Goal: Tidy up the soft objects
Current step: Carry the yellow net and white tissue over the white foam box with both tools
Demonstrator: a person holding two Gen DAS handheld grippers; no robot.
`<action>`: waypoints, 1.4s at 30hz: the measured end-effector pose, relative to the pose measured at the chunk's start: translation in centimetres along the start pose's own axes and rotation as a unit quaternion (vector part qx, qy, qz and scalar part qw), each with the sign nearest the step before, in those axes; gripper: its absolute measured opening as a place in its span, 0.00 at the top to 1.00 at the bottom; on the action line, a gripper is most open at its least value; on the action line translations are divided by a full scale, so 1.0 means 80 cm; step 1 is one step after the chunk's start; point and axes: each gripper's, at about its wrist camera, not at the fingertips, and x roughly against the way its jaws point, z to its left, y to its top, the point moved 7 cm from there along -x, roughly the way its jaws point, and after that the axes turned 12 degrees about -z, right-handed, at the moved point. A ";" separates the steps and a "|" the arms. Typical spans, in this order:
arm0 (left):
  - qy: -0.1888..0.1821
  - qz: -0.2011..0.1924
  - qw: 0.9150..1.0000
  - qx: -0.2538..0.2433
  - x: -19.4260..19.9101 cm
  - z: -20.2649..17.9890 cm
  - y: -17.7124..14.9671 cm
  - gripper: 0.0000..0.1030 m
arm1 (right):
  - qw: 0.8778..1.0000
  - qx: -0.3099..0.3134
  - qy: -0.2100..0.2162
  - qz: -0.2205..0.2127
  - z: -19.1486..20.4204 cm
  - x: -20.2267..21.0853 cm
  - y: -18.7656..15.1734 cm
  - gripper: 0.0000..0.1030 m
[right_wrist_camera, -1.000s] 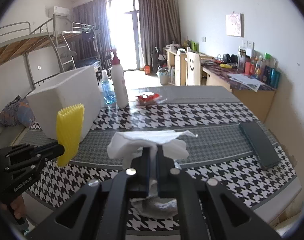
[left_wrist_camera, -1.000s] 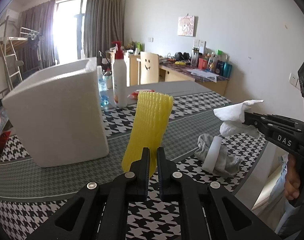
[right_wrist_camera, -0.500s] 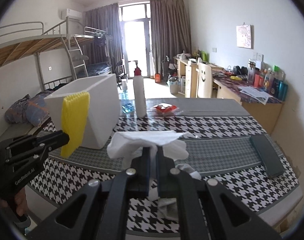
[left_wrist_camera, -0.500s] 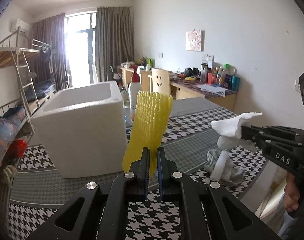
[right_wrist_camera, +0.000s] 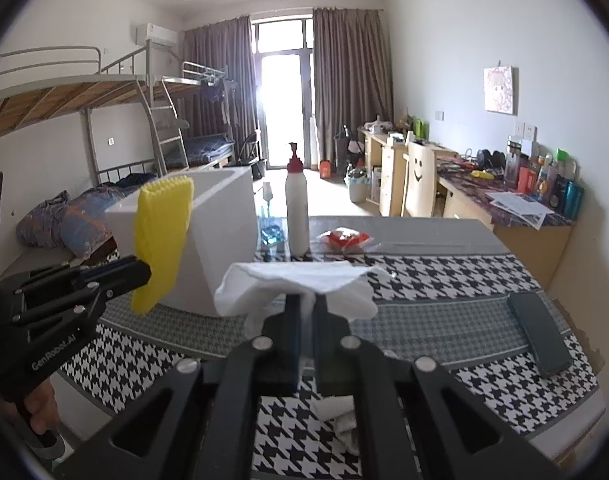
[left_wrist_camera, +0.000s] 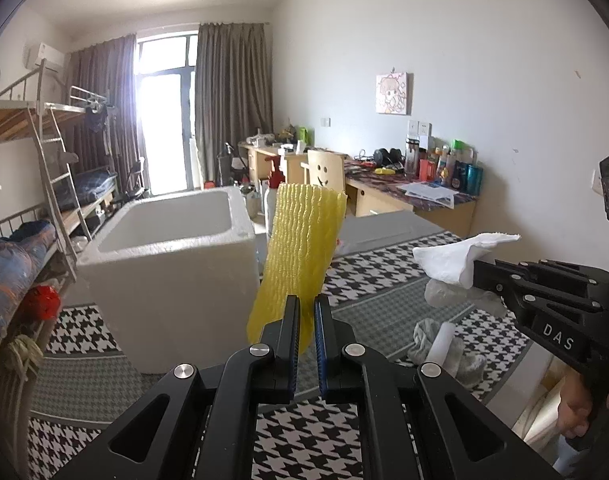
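left gripper (left_wrist_camera: 306, 312): clamped tight on the bottom end of a yellow foam net sleeve (left_wrist_camera: 304, 248), which sticks up and leans a bit to the right, lifted clear of the table

right gripper (right_wrist_camera: 306, 312): pinched closed on a white tissue (right_wrist_camera: 300, 280), with the paper flopping out to both sides of the tips, also up in the air

foam box (left_wrist_camera: 172, 264): big white open-top one sitting on the houndstooth tablecloth (left_wrist_camera: 384, 264), over on the left side; the yellow sleeve is just in front of its right edge from the left wrist view

leftovers: a grey rag with a white roll-ish thing (left_wrist_camera: 444, 346) lying on the cloth below the tissue, can't really tell what it is

other table stuff: white pump bottle with red top (right_wrist_camera: 297, 210) standing upright behind the box, a red packet (right_wrist_camera: 346, 239) near it, a dark flat case (right_wrist_camera: 538, 332) well off to the right

hand (left_wrist_camera: 576, 412): bit of it visible gripping the right gripper's handle at the edge of the left view
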 end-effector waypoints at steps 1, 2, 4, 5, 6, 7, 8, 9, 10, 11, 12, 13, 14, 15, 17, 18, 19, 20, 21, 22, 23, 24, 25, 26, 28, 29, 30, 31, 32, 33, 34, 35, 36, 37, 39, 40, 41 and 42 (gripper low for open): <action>0.001 -0.001 1.000 0.001 -0.001 0.001 0.002 0.93 | 1.000 0.000 0.000 -0.003 0.001 -0.001 0.003 0.93; 0.001 -0.003 1.000 0.002 -0.001 0.002 0.005 0.93 | 1.000 0.001 0.000 -0.005 0.002 -0.001 0.005 0.93; 0.002 -0.007 1.000 0.004 -0.002 0.003 0.012 0.93 | 1.000 0.002 0.000 -0.010 0.003 -0.002 0.010 0.93; 0.003 -0.010 1.000 0.004 -0.002 0.004 0.016 0.93 | 1.000 0.002 0.000 -0.013 0.004 -0.002 0.012 0.93; 0.004 -0.012 1.000 0.003 -0.002 0.004 0.019 0.93 | 1.000 0.001 0.002 -0.016 0.006 -0.003 0.015 0.93; 0.005 -0.014 1.000 0.003 -0.002 0.005 0.022 0.93 | 1.000 0.001 0.004 -0.018 0.007 -0.003 0.017 0.93; 0.007 -0.016 1.000 0.001 -0.003 0.004 0.024 0.93 | 1.000 0.000 0.005 -0.020 0.008 -0.004 0.020 0.93; 0.008 -0.017 1.000 0.000 -0.003 0.005 0.026 0.93 | 1.000 0.001 0.005 -0.021 0.009 -0.005 0.023 0.93; 0.010 -0.019 1.000 -0.001 -0.004 0.006 0.029 0.93 | 1.000 0.002 0.006 -0.022 0.010 -0.007 0.025 0.93; 0.012 -0.020 1.000 -0.001 -0.005 0.007 0.031 0.93 | 1.000 0.002 0.007 -0.023 0.011 -0.008 0.026 0.93; 0.015 -0.021 1.000 -0.001 -0.006 0.007 0.034 0.93 | 1.000 0.000 0.007 -0.024 0.011 -0.009 0.028 0.93; 0.017 -0.022 1.000 -0.001 -0.008 0.009 0.036 0.93 | 1.000 0.000 0.008 -0.025 0.012 -0.009 0.030 0.93; 0.019 -0.023 1.000 -0.002 -0.009 0.010 0.039 0.93 | 1.000 0.000 0.009 -0.025 0.013 -0.011 0.032 0.93; 0.020 -0.025 0.999 -0.002 -0.007 0.012 0.040 0.93 | 1.000 0.001 0.009 -0.026 0.014 -0.012 0.033 0.93; 0.022 -0.031 0.999 -0.006 -0.007 0.015 0.046 0.93 | 1.000 0.004 0.011 -0.028 0.016 -0.014 0.036 0.93; 0.023 -0.032 0.999 -0.006 -0.008 0.016 0.049 0.93 | 1.000 0.004 0.011 -0.029 0.017 -0.014 0.038 0.93; 0.024 -0.033 0.999 -0.006 -0.009 0.017 0.051 0.93 | 0.999 0.004 0.011 -0.030 0.017 -0.015 0.040 0.93; 0.025 -0.034 0.999 -0.006 -0.011 0.018 0.053 0.93 | 0.999 0.002 0.012 -0.031 0.017 -0.017 0.042 0.93; 0.026 -0.035 0.999 -0.006 -0.013 0.019 0.056 0.93 | 0.999 0.001 0.012 -0.031 0.018 -0.019 0.044 0.93; 0.027 -0.035 0.999 -0.004 -0.015 0.020 0.057 0.93 | 0.999 0.000 0.012 -0.032 0.016 -0.021 0.045 0.93; 0.027 -0.034 0.999 -0.002 -0.018 0.022 0.059 0.93 | 0.999 0.000 0.012 -0.033 0.016 -0.023 0.048 0.93; 0.026 -0.033 0.999 0.000 -0.020 0.023 0.060 0.93 | 0.999 -0.001 0.012 -0.033 0.017 -0.024 0.049 0.93; 0.026 -0.033 0.999 0.000 -0.022 0.024 0.063 0.93 | 0.999 -0.002 0.014 -0.034 0.018 -0.027 0.051 0.93; 0.028 -0.035 0.999 0.000 -0.024 0.025 0.066 0.93 | 0.999 -0.001 0.015 -0.035 0.019 -0.029 0.054 0.93; 0.031 -0.035 0.999 -0.001 -0.027 0.027 0.069 0.93 | 0.999 0.001 0.016 -0.037 0.021 -0.032 0.058 0.93; 0.034 -0.035 0.999 -0.001 -0.028 0.031 0.070 0.93 | 0.999 0.000 0.016 -0.038 0.022 -0.035 0.061 0.93; 0.036 -0.035 0.999 -0.001 -0.029 0.033 0.071 0.93 | 0.999 0.000 0.017 -0.038 0.023 -0.037 0.063 0.93; 0.037 -0.034 0.999 -0.001 -0.030 0.034 0.071 0.93 | 0.999 0.000 0.021 -0.037 0.025 -0.040 0.065 0.93; 0.038 -0.033 0.999 -0.001 -0.031 0.037 0.072 0.93 | 0.999 -0.001 0.023 -0.036 0.026 -0.043 0.067 0.93; 0.039 -0.033 0.999 0.000 -0.033 0.038 0.074 0.93 | 0.999 -0.001 0.025 -0.036 0.027 -0.045 0.068 0.93; 0.043 -0.033 0.999 0.001 -0.035 0.041 0.076 0.93 | 0.999 0.001 0.026 -0.036 0.029 -0.046 0.070 0.93; 0.046 -0.034 0.998 0.005 -0.035 0.045 0.078 0.93 | 0.999 0.002 0.027 -0.039 0.031 -0.048 0.074 0.93; 0.048 -0.036 0.998 0.006 -0.036 0.048 0.081 0.93 | 0.999 0.003 0.028 -0.040 0.032 -0.049 0.077 0.93; 0.051 -0.038 0.998 0.006 -0.036 0.051 0.083 0.93 | 0.999 0.004 0.029 -0.042 0.034 -0.051 0.080 0.93; 0.058 -0.040 0.997 0.006 -0.037 0.056 0.088 0.93 | 0.998 0.004 0.031 -0.046 0.037 -0.054 0.087 0.93; 0.061 -0.042 0.997 0.005 -0.037 0.059 0.089 0.93 | 0.998 0.006 0.032 -0.047 0.038 -0.055 0.089 0.93; 0.064 -0.043 0.997 0.005 -0.037 0.060 0.091 0.93 | 0.998 0.008 0.033 -0.050 0.041 -0.056 0.092 0.93; 0.069 -0.043 0.997 0.004 -0.038 0.064 0.092 0.93 | 0.998 0.009 0.034 -0.052 0.043 -0.057 0.094 0.93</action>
